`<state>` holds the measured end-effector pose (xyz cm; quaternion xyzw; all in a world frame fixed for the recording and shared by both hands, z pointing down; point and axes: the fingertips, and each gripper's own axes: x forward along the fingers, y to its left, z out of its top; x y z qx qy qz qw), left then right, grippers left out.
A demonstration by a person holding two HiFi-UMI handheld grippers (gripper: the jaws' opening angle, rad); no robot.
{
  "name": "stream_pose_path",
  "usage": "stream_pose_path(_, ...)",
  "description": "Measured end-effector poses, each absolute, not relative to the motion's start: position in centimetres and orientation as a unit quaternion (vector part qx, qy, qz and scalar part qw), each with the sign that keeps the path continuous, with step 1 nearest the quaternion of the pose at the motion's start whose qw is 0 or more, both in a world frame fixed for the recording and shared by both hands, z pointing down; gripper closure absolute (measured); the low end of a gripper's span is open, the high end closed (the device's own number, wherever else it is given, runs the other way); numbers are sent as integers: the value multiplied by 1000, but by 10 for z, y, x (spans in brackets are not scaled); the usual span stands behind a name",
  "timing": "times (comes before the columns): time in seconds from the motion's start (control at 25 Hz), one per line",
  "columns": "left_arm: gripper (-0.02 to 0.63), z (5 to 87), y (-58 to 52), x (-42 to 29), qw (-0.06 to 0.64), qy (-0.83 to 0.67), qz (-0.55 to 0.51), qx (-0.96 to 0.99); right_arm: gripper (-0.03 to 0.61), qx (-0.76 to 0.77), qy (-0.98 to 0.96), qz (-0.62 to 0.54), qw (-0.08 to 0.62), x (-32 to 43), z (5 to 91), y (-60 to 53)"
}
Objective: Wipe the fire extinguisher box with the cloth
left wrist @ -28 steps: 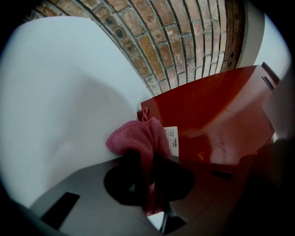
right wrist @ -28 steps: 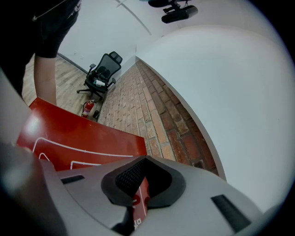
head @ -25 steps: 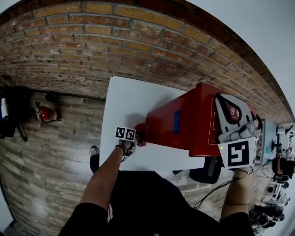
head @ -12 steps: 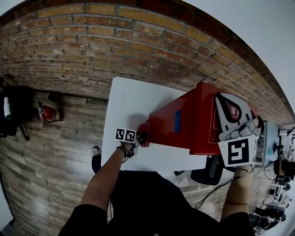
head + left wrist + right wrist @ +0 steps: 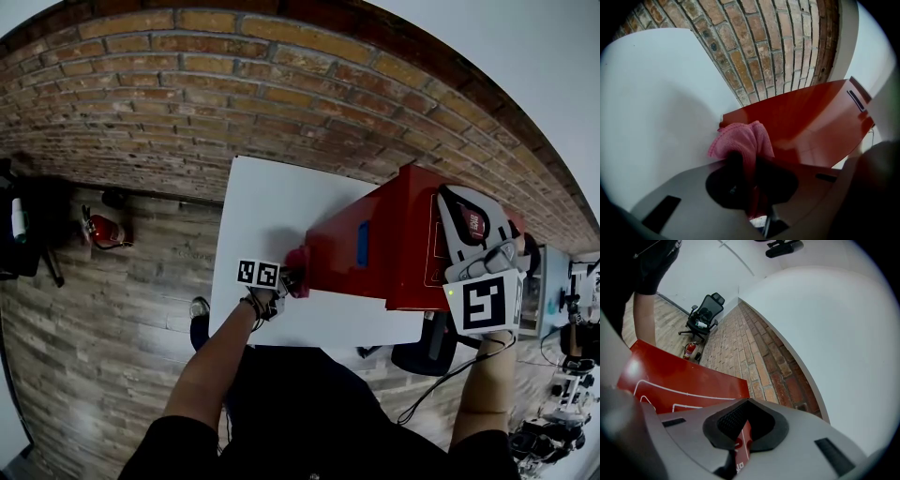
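Head view: red metal fire extinguisher box (image 5: 394, 246) lying on a white counter (image 5: 267, 202), with the brick wall (image 5: 187, 84) beyond the box. Left gripper (image 5: 286, 277) at the box's left end, holding a bunched pink cloth (image 5: 296, 262) against that end. Right gripper (image 5: 464, 214) laid over the box's right part, above the white-lined face. Wooden plank floor (image 5: 94, 328) well left of the box, with a small red fire extinguisher (image 5: 103, 232) lying there.

Left gripper view: fingers (image 5: 736, 161) close together and clamped on the pink cloth (image 5: 743, 138), its loose fold bulging out ahead of them and touching the near corner of the red box (image 5: 806, 122). White counter (image 5: 656, 103) left of the box, brick wall (image 5: 754, 47) behind it.

Right gripper view: fingers (image 5: 729, 420) narrow, closed on a thin red edge of the box bearing white print. Broad red face of the box (image 5: 670, 376) with white outline, left of the fingers. Past the box, brick wall (image 5: 740, 352) under a white wall (image 5: 825, 333). Far beyond the box, a black office chair (image 5: 704, 315) and the small red fire extinguisher (image 5: 689, 350) on the floor.
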<state>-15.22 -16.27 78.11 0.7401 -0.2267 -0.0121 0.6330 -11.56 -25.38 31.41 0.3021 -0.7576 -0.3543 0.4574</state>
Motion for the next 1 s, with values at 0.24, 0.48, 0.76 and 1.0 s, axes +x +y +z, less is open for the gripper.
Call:
stream_pose_path(0.24,537,774,-162,-153,636,-225,-19,738,560,303,-757,-354,458,-116,314,-254)
stream_pose_path(0.48,538,766,-161,-153,638,-225,-20,736,560,303,-757,-353,458,-116,314,-253)
stream_pose_path(0.76,538,751,-163,-153,639,-223,-24,736,561,305,-757,-353,458,-116,313,-253)
stream_pose_path(1.0,538,739,-163,-153,637,-222,-23,738,560,305,-756,-353,459,-116,314,-254)
